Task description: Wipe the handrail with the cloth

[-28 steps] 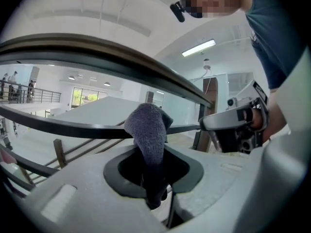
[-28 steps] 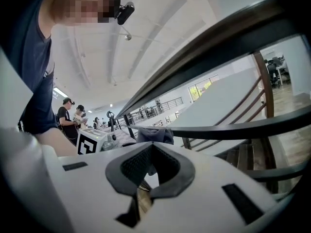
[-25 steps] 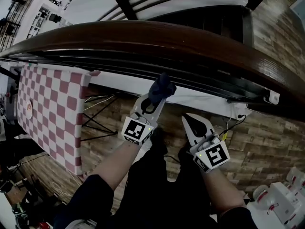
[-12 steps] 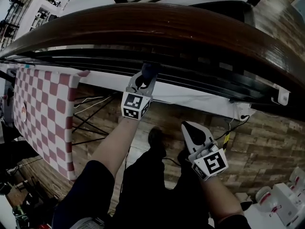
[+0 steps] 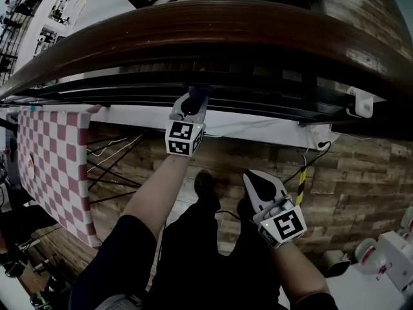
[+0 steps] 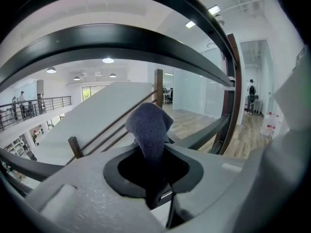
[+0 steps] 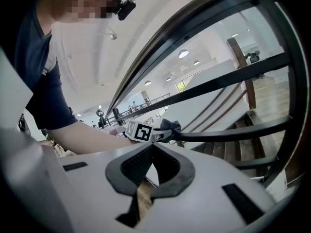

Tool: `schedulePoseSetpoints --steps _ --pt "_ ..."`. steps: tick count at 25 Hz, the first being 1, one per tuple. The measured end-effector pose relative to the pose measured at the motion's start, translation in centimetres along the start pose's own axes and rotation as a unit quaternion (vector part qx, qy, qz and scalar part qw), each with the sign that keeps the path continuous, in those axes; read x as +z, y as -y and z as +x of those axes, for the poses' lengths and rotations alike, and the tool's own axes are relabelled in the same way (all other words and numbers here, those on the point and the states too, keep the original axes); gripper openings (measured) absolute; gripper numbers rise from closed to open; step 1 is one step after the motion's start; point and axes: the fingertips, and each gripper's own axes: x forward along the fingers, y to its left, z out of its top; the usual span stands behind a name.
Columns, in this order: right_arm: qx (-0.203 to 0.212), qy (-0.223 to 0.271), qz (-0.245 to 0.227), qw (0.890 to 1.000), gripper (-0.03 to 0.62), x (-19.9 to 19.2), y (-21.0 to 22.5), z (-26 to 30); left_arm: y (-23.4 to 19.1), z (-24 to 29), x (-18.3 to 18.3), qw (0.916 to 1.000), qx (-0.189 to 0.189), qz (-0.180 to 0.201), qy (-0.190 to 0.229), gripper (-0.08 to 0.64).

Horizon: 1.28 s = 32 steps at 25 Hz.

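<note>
Left gripper (image 5: 193,101): jaws pinched on dark grey-blue cloth (image 6: 148,126).
Cloth position: raised to black metal rails (image 5: 258,89) beneath curved brown wooden handrail (image 5: 226,28); contact unconfirmed.
Right gripper (image 5: 256,179): jaws pressed together, empty, held low, well apart from rails.

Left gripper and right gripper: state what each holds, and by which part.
Left gripper: the cloth, pinched at its lower end, the bunched top free. Right gripper: nothing, jaws together.
</note>
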Motion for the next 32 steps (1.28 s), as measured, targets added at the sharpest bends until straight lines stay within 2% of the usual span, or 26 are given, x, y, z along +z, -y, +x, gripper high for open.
schedulePoseSetpoints --steps 4,8,17,22,28,32 --pt "-0.022 0.008 0.005 1.000 0.011 0.3 2.2 -3.4 5.1 2.0 1.3 0.9998 -0.019 0.011 -0.006 0.066" --pt "-0.050 0.040 0.009 0.998 0.011 2.3 5.0 -6.9 10.9 5.0 2.4 0.9985 -0.044 0.029 -0.013 0.065" --pt "-0.128 0.042 0.026 0.991 0.011 1.5 11.3 -15.0 23.4 10.6 5.5 0.9911 -0.109 0.074 -0.022 0.066" --pt "-0.167 0.047 0.034 0.984 0.011 0.9 14.1 -19.5 29.7 13.2 6.6 0.9864 -0.143 0.079 -0.021 0.066" --pt "-0.201 0.050 0.049 0.977 0.011 -0.1 15.1 -23.6 36.1 15.2 7.8 0.9798 -0.180 0.084 -0.026 0.064" --pt "-0.216 0.051 0.053 0.974 0.011 -0.4 15.2 -24.9 38.7 15.6 8.4 0.9765 -0.195 0.088 -0.024 0.064"
